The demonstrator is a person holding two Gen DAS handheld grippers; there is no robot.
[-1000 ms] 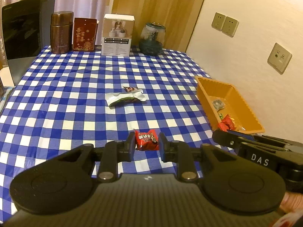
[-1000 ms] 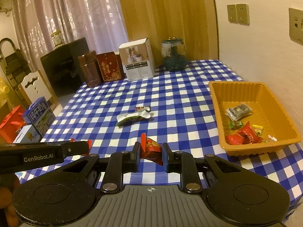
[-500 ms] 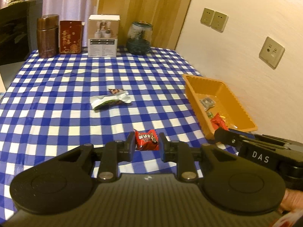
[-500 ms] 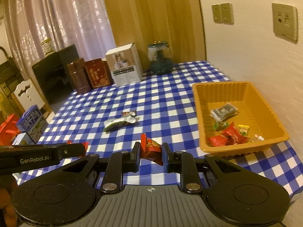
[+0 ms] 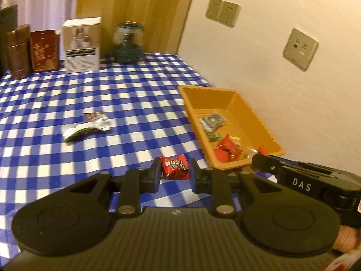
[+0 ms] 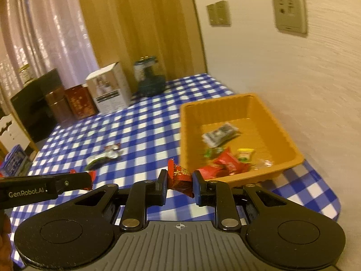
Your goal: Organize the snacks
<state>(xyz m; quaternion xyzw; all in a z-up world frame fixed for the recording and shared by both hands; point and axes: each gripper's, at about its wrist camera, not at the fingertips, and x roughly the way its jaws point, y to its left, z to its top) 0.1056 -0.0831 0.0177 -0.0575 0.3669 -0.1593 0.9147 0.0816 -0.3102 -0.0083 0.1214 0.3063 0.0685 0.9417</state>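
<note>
My left gripper [image 5: 174, 169] is shut on a red candy packet [image 5: 175, 166] with white print, held above the checked cloth just left of the orange tray [image 5: 230, 94]. My right gripper [image 6: 179, 179] is shut on a second red candy packet [image 6: 180, 177], close to the near left corner of the orange tray [image 6: 225, 103]. Several wrapped snacks lie in the tray: a grey pack [image 6: 220, 134], red packets [image 6: 227, 163] and a yellow one [image 6: 244, 153]. A white-green wrapper [image 5: 86, 129] and a small brown candy [image 5: 92, 114] rest mid-table.
Along the far edge of the table stand a brown tin [image 5: 18, 52], a red box [image 5: 44, 50], a white carton [image 5: 82, 45] and a dark glass jar [image 5: 128, 44]. A wall with sockets [image 5: 300, 48] rises right behind the tray. The table's near right corner [image 6: 325, 201] drops off.
Both grippers have swung to the right toward the tray, each keeping hold of its red packet. The tray now looms larger and nearer the centre in both views.
</note>
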